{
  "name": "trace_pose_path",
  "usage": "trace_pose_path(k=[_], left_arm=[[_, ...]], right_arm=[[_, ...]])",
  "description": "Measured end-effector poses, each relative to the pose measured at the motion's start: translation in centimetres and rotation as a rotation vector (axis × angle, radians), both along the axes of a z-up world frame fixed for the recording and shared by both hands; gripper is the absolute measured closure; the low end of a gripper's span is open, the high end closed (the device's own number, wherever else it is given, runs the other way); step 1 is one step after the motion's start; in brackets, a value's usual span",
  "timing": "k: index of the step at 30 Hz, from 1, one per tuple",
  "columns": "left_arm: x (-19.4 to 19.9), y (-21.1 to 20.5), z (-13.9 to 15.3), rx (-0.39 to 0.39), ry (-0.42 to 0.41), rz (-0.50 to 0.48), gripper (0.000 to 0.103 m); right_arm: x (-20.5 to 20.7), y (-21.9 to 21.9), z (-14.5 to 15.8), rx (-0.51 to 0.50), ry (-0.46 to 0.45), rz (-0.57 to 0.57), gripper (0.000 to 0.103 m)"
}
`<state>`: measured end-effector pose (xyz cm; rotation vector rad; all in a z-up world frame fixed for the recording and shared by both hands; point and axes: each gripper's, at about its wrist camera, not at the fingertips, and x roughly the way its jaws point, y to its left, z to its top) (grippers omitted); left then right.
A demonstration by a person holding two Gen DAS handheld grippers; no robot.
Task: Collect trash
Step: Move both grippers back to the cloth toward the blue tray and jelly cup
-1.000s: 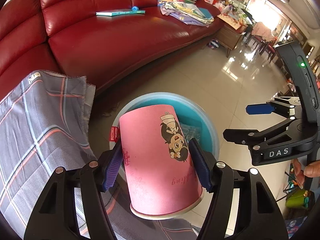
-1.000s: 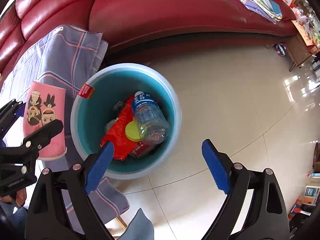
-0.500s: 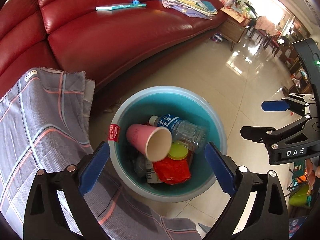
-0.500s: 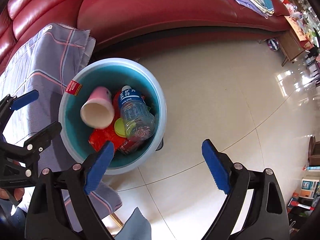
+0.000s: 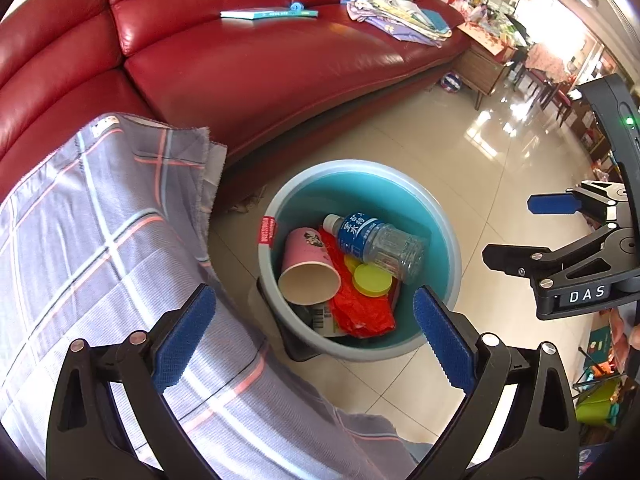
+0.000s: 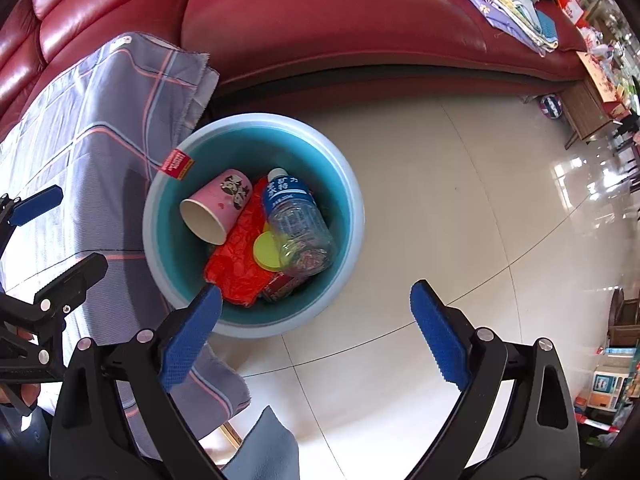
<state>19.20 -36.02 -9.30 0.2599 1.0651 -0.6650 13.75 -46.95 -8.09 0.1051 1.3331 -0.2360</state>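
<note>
Red sofa (image 5: 280, 64) up ahead, shiny tile floor (image 5: 460, 160) below. Left wrist view: my left gripper (image 5: 316, 332) hangs wide open, empty, above the bin (image 5: 452, 240). Pink cup (image 5: 306, 266) lies on its side in there, beside the bottle (image 5: 380, 242) and red wrapper (image 5: 360, 312). Plaid cloth (image 5: 100, 240) at left. Right wrist view: my right gripper (image 6: 316, 332) spread wide, holding nothing, over the bin's (image 6: 352, 208) near rim; cup (image 6: 218, 210) inside, mouth facing me.
</note>
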Motion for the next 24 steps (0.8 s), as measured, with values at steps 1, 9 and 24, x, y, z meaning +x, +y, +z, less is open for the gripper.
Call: trace_pose_path(k=[1,9,24], left_arm=[[-0.2,0.5,0.3,0.000,-0.008,0.004,0.004],[-2.5,6.7,3.0,-0.010,-0.053,0.055,0.004],[-7.8,27.3,3.8,0.047,-0.082,0.248,0.004]], right_arm=[[-0.1,0.5,0.3,-0.001,-0.006,0.004,0.012],[-0.8,5.8,2.2,0.007,-0.046,0.063,0.012],[-1.3,23.9,1.5,0.055,-0.044,0.309,0.012]])
